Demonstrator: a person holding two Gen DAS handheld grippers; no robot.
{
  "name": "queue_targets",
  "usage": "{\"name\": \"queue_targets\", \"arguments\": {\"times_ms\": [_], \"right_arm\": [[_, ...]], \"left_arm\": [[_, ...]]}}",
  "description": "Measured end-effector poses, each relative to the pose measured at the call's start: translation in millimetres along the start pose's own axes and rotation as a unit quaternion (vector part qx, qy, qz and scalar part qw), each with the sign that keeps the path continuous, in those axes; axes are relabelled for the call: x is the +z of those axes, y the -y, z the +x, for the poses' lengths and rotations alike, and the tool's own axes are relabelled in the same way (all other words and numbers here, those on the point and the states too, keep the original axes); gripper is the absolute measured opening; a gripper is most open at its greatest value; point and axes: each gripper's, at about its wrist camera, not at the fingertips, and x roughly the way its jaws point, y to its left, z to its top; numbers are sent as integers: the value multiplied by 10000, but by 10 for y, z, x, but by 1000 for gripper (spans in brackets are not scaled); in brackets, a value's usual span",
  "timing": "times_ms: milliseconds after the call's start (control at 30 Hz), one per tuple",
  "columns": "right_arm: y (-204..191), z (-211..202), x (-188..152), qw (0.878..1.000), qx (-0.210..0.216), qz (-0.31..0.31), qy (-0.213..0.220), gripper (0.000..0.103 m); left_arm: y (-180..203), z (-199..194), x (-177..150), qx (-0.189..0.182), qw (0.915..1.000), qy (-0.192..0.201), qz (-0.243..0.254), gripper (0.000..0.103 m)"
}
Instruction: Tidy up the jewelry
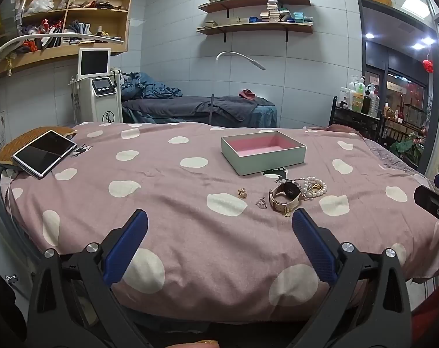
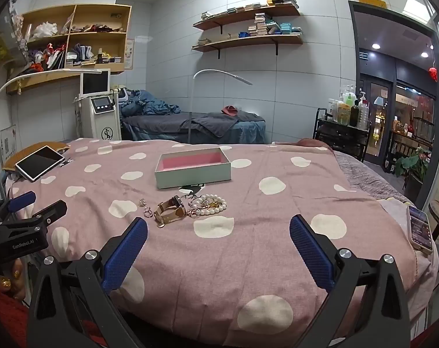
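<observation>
A pale green box (image 1: 263,152) (image 2: 193,168) with a pink lining lies open on the spotted pink bedspread. In front of it sit a watch (image 1: 286,195) (image 2: 170,208) with a beige strap, a pearl bracelet (image 1: 316,187) (image 2: 215,204), a gold earring (image 1: 242,192) (image 2: 143,202) and a small ring (image 1: 261,204) (image 2: 148,211). My left gripper (image 1: 219,220) hovers open over the bed's near edge, short of the jewelry. My right gripper (image 2: 218,226) is open too, just in front of the pile. Nothing lies between either pair of fingers.
A tablet (image 1: 43,153) (image 2: 39,162) rests on a brown cushion at the bed's far left. A phone (image 2: 420,229) lies at the right edge beside a round stool. Beyond are a second bed, a white machine, floor lamps and wall shelves.
</observation>
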Motion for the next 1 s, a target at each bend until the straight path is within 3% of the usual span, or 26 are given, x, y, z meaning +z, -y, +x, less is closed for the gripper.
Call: {"name": "queue_targets", "arguments": {"times_ms": [1000], "right_arm": [[-10,-1,1,10000,15,8,12,97]], "left_arm": [[-10,50,-10,-3,10000,-85,1,98]]}}
